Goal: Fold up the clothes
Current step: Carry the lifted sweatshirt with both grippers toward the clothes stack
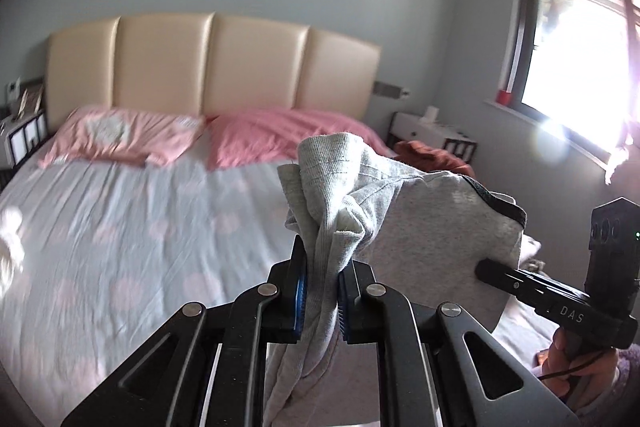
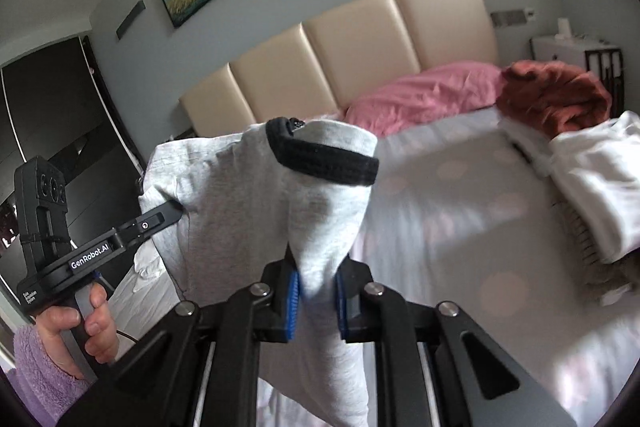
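Both my grippers raised, each clamped on cloth

My left black two-finger gripper [image 1: 322, 291] has its blue-padded jaws pinched on a bunched fold of the light grey knit garment [image 1: 432, 223]. My right black two-finger gripper [image 2: 316, 291] grips the same garment near its black collar. My left hand [image 2: 86, 327], in a fuzzy lilac sleeve [image 2: 36, 375], wraps its handle; my right hand [image 1: 576, 367] grips its own.
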Tool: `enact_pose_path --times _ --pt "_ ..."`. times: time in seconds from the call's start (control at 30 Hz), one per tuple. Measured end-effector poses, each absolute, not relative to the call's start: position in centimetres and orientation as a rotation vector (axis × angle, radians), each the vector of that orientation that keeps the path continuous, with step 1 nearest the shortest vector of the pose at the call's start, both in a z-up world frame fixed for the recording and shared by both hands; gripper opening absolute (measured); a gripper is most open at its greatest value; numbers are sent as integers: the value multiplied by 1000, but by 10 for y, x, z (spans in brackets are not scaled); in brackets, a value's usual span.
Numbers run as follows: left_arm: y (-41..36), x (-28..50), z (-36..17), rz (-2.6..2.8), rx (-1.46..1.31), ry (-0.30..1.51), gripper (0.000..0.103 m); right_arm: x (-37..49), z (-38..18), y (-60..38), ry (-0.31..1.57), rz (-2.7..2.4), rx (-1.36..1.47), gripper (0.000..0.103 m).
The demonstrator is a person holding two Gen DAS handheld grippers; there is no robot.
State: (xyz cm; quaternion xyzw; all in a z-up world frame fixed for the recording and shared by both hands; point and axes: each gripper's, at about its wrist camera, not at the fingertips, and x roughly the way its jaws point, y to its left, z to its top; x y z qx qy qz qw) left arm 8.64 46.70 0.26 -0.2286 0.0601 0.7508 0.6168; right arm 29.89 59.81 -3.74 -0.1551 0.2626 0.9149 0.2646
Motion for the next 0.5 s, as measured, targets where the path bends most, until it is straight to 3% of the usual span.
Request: enact_pose_path --times 0.5 --pt "602 221 82 1462 -365 239 13 470 56 650 590 2246 -279 14"
